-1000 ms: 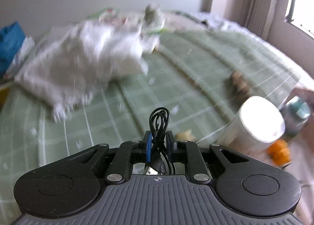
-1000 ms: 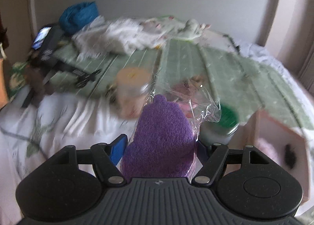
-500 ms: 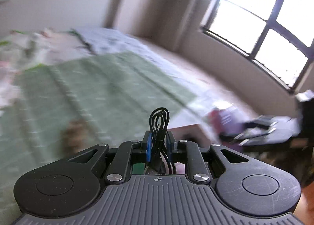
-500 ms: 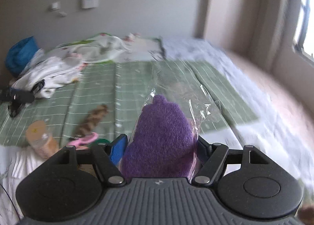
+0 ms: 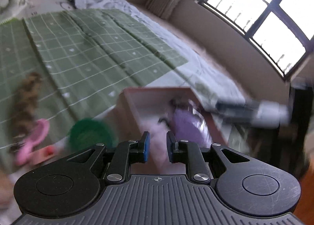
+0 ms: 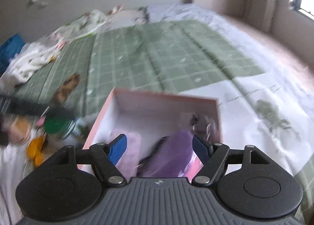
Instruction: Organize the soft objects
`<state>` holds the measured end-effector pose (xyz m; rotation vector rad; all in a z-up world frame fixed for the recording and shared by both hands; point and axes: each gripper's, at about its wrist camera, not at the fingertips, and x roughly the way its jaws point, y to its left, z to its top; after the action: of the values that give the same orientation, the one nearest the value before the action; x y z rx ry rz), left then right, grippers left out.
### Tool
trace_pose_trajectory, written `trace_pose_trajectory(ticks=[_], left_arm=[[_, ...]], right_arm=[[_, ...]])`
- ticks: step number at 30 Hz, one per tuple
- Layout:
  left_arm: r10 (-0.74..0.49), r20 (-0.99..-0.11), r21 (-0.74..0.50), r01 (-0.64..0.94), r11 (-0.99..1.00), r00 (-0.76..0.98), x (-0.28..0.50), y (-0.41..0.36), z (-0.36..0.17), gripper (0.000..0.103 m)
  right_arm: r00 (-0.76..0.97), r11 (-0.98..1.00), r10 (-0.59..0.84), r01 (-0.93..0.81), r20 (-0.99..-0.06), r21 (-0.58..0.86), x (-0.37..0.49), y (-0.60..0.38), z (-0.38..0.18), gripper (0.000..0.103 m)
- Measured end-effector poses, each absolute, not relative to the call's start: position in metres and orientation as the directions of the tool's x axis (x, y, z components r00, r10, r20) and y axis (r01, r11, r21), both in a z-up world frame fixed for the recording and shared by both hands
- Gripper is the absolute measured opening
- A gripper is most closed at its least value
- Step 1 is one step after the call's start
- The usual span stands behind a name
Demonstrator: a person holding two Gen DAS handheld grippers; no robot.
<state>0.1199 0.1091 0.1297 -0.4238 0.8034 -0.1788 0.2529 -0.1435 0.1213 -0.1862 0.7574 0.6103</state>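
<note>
Purple felt pouch (image 6: 172, 154) in its clear wrapper is lying inside the pink box (image 6: 166, 97), on the right half of the floor, with a pale lilac soft piece (image 6: 131, 146) beside it on the left and a small black cable (image 6: 155, 150) between them. My right gripper (image 6: 159, 146) is held wide apart over the box; its pads are near the pouch but I do not see them pressing it, so I judge it released. My left gripper (image 5: 157, 146) has just been opening; the jaws stand a little apart and nothing is between them.

What can go wrong, I think: the pictures are blurred, so my hands are not steady, and a finger can catch the crinkled wrapper or the box wall and pull the pouch out again or push the box along the bed (image 6: 157, 48). The cable may also get tangled under the pouch.

The pouch's long axis runs from near me toward the far wall of the box, slightly slanted right. Which end is the rounded one I cannot tell.
</note>
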Motion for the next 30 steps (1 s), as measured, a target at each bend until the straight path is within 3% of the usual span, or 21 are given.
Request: trace_pose_trajectory(ticks=[4,10,13,16,22,25,30], left_arm=[[-0.250,-0.656,-0.418,-0.066,0.906,0.712,0.050,0.149,0.138,0.020],[0.035,-0.672,-0.374,-0.379,0.847,0.740,-0.056,0.247,0.146,0.020],[0.232,-0.715,-0.214,-0.521,0.826,0.660,-0.097,0.281,0.147,0.020],[0.333,-0.751,-0.107,-0.602,0.791,0.571,-0.123,0.305,0.143,0.020],[0.196,-0.806,-0.310,-0.681,0.663,0.558,-0.131,0.317,0.110,0.020],[0.128,-0.784,-0.418,-0.670,0.613,0.607,-0.125,0.304,0.095,0.020],[0.161,-0.736,-0.465,-0.664,0.586,0.657,-0.104,0.303,0.084,0.020]], right_arm=[[0.607,0.843,0.473,-0.522,-0.639,0.128,0.256,-0.158,0.156,0.075],[0.613,0.819,0.507,-0.562,-0.606,0.118,0.214,-0.133,0.190,0.078],[0.561,0.756,0.561,-0.647,-0.609,0.101,0.168,-0.098,0.184,0.078],[0.493,0.688,0.604,-0.719,-0.627,0.097,0.115,-0.064,0.165,0.078],[0.332,0.601,0.639,-0.778,-0.694,0.182,0.033,-0.011,0.097,0.078],[0.398,0.615,0.568,-0.787,-0.720,0.050,-0.001,0.002,0.070,0.078],[0.465,0.540,0.565,-0.833,-0.681,-0.121,-0.037,-0.003,0.061,0.078]])
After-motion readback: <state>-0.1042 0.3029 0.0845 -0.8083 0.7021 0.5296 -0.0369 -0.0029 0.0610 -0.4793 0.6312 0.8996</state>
